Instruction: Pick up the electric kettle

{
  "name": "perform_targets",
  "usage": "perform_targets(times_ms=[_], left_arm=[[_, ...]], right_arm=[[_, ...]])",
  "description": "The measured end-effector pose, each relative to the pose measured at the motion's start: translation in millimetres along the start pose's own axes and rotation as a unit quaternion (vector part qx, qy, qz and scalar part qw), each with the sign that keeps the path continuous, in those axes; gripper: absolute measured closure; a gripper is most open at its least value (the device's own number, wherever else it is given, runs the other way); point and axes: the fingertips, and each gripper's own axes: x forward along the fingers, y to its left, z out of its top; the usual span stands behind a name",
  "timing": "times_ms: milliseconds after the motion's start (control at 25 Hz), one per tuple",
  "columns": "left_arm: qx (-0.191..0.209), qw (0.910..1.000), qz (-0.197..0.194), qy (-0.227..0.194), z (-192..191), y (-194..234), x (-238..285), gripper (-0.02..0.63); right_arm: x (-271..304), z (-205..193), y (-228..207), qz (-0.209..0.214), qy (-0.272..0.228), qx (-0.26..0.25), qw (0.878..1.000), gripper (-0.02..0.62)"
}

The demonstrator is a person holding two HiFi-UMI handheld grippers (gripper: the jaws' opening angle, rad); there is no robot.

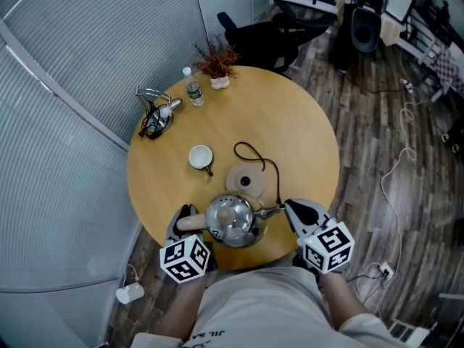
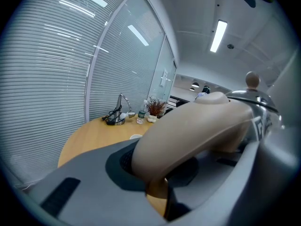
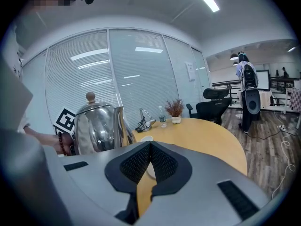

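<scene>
Holding the shiny electric kettle [image 1: 230, 221] by its tan handle [image 2: 197, 126] with the left hand-held gripper [image 1: 186, 218], pinched narrow around it. At the 6 o'clock edge of the round wooden surface [image 1: 304, 136]; resting or lifted, hard to tell. Nothing in the right hand-held gripper [image 1: 290, 207], pinched all the way together, just beside the spout [image 1: 272, 211] at the kettle's 3 o'clock. At the kettle's 12 o'clock, close by, the round kettle base [image 1: 245, 182] with its black cord [image 1: 250, 151]. At 11 o'clock, a white cup [image 1: 200, 156]. Far off past the cup, a water bottle [image 1: 193, 91] and a small potted plant [image 1: 217, 67].
</scene>
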Motion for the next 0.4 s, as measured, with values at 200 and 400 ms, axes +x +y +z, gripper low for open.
perform_targets(times_ms=[200, 400], left_arm=[[-0.001, 0.9999, -0.010, 0.005, -1.4, -3.4, -1.9, 0.551], [0.000, 0.9999, -0.011, 0.010, -4.5, -3.1, -6.7, 0.551]], right_arm=[[-1.0, -4.1, 3.3, 0.002, 0.004, 0.006, 1.000, 0.565], [-1.7, -5.2, 9.5, 0.008, 0.007, 0.008, 1.000, 0.565]])
